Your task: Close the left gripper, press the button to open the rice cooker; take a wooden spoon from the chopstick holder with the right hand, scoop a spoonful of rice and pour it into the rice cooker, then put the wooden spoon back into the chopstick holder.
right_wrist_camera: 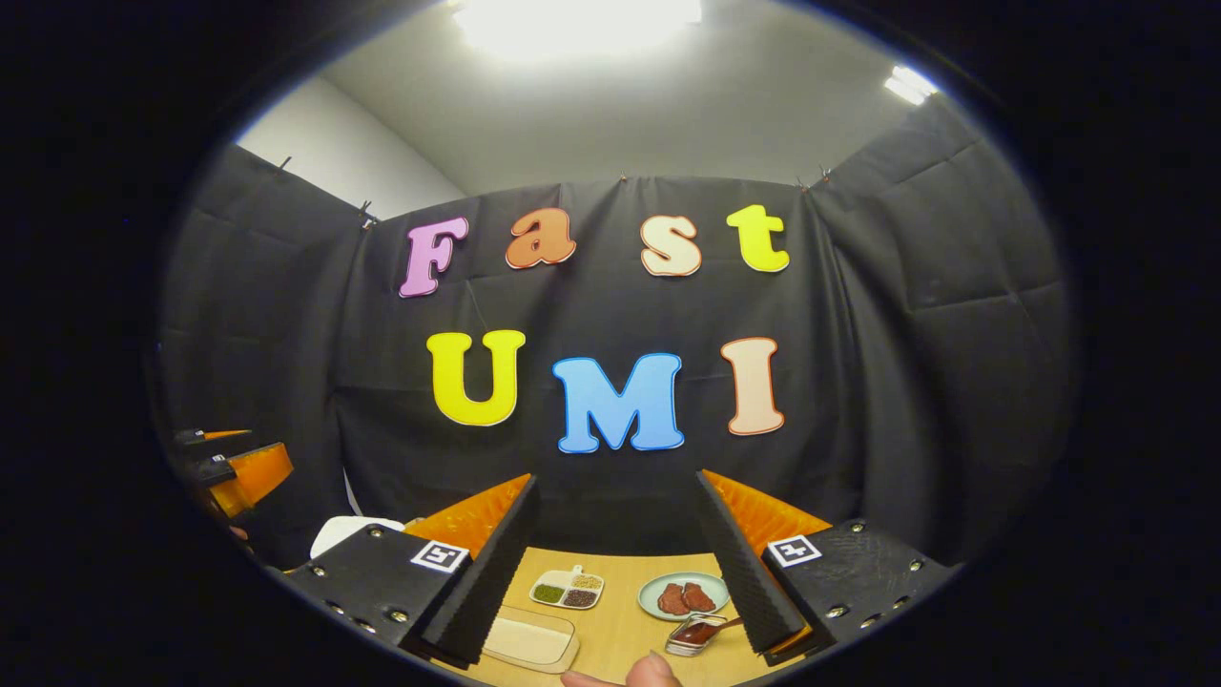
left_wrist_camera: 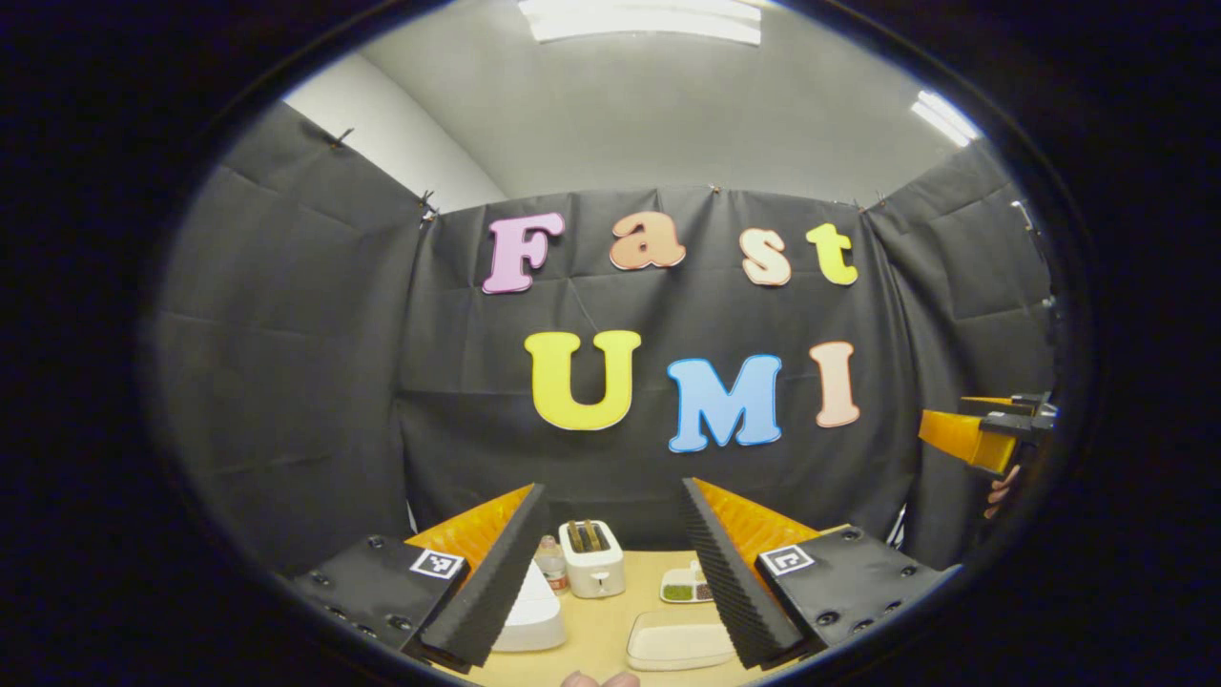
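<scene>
Your left gripper (left_wrist_camera: 610,572) is held level above the near edge of the bench (left_wrist_camera: 610,620), its jaws spread wide and empty, the ribbed black pads (left_wrist_camera: 501,582) angled outward over orange wedge-shaped backs. Between those pads, in the left gripper view, the white rice cooker (left_wrist_camera: 530,615) sits toward the bench's left edge, rounded and smooth, partly hidden behind the left pad; you cannot tell from here whether its lid is up or which way its button faces. Behind it stand a small clear bottle (left_wrist_camera: 550,563) and a white two-slot toaster (left_wrist_camera: 591,558) near the far edge. A flat, pale rectangular tray (left_wrist_camera: 679,641) with rounded corners lies near the front, and a small divided dish (left_wrist_camera: 685,587) with green and dark fillings lies beyond it. Your right gripper (right_wrist_camera: 610,582) likewise has its jaws wide apart with nothing in them. In the right gripper view, a round pale-green plate (right_wrist_camera: 682,593) carries two reddish-brown pieces, and a small clear container (right_wrist_camera: 696,634) in front of it holds a dark utensil whose handle points right. Square black-and-white markers sit on both grippers; no other writing is readable.
</scene>
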`<state>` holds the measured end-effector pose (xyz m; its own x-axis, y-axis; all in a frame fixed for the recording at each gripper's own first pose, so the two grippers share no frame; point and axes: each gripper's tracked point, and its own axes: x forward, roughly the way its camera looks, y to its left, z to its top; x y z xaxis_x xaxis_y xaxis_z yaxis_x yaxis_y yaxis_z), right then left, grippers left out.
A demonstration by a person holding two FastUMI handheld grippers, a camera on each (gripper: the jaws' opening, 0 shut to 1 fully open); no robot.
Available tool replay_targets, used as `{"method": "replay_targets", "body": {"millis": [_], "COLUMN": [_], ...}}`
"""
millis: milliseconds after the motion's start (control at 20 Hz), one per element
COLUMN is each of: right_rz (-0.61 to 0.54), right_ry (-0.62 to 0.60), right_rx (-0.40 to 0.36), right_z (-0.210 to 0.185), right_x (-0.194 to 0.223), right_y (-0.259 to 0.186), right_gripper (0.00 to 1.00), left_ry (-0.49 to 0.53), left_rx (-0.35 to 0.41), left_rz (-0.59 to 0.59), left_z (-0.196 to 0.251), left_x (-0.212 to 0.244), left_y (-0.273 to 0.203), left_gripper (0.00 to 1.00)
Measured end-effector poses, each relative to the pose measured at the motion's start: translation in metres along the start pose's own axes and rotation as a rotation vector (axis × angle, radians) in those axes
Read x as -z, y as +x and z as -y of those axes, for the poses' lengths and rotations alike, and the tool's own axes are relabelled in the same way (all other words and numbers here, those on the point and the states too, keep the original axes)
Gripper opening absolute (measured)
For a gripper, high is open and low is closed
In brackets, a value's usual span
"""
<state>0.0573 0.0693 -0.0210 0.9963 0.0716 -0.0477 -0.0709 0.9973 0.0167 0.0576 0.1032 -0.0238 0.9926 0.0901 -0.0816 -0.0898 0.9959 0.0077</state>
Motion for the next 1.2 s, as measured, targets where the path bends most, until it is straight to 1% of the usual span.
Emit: {"method": "replay_targets", "body": {"millis": [150, 300, 450, 650, 800, 850, 950, 1000, 1050, 1100, 1200], "right_rz": [-0.002, -0.004, -0.018, -0.017, -0.035, -0.033, -0.033, -0.036, -0.036, -0.035, -0.039], "right_ry": [-0.007, -0.034, -0.03, -0.019, -0.011, -0.017, -0.021, -0.019, -0.013, -0.007, -0.009], "right_rx": [0.0, -0.023, -0.037, -0.028, -0.046, -0.051, -0.068, -0.078, -0.089, -0.096, -0.111], "right_z": [-0.018, -0.035, -0.039, -0.037, -0.047, -0.051, -0.062, -0.067, -0.073, -0.079, -0.09], "right_x": [0.0, 0.0, 0.005, 0.007, 0.013, 0.014, 0.015, 0.016, 0.016, 0.016, 0.017], "right_y": [0.01, 0.021, 0.026, 0.032, 0.036, 0.037, 0.04, 0.04, 0.04, 0.039, 0.04], "right_gripper": [0.98, 0.98, 0.98, 0.98, 0.98, 0.98, 0.98, 0.98, 0.98, 1.0, 0.98], "left_ry": [-0.006, -0.003, 0.0, -0.01, -0.006, -0.006, 0.014, 0.015, 0.009, -0.001, -0.002], "left_rx": [0.005, -0.006, -0.006, -0.017, -0.022, -0.019, -0.037, -0.052, -0.063, -0.079, -0.137], "left_rz": [0.001, -0.003, -0.008, -0.017, -0.003, 0.005, 0.013, 0.02, 0.017, 0.011, -0.013], "left_z": [-0.019, -0.029, -0.029, -0.031, -0.036, -0.04, -0.056, -0.063, -0.069, -0.078, -0.105], "left_x": [0.004, 0.01, 0.011, 0.015, 0.016, 0.014, 0.016, 0.018, 0.023, 0.029, 0.048], "left_y": [0.01, 0.014, 0.014, 0.017, 0.024, 0.026, 0.026, 0.022, 0.021, 0.021, 0.031], "left_gripper": [0.97, 0.97, 0.97, 0.97, 0.97, 0.96, 0.97, 0.96, 0.99, 0.94, 0.85]}}
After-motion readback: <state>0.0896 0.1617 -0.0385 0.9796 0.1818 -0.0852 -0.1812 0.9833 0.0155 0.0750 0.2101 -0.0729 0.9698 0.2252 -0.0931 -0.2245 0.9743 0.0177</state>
